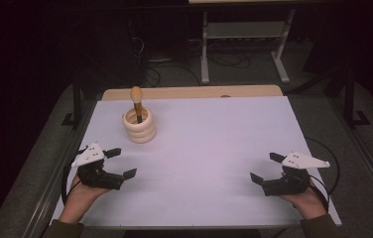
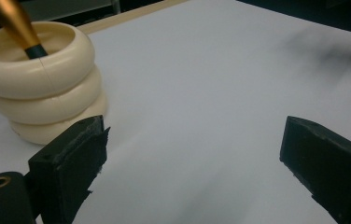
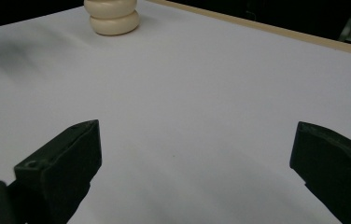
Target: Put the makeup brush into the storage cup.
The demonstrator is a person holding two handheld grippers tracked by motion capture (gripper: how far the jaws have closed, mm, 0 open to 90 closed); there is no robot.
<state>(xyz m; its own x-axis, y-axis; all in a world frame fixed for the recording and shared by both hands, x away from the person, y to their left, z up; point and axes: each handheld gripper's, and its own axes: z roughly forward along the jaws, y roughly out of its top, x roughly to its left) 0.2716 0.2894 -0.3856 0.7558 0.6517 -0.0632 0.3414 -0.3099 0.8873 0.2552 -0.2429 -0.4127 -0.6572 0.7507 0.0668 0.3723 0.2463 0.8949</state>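
— Where? Brush (image 1: 137,103) standing in the ringed cream holder (image 1: 140,130), near the bench (image 1: 214,148)'s far-left corner.
— Axis? Roughly upright, golden end up, leaning slightly.
— Handling? Probably light, stiff, smooth; best pinched on the dark stem just above the rim.
— Fingers? Left gripper (image 1: 119,162) wide open, empty, nearby; right gripper (image 1: 266,167) open too, well apart.

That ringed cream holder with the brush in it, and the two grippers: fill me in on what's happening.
A person holds a gripper in each hand over a white table. The cream ringed holder stands upright at the far left with a gold-handled brush in it, untouched. The left gripper is nearest it, jaws open and empty. The right gripper sits open and empty at the near right.
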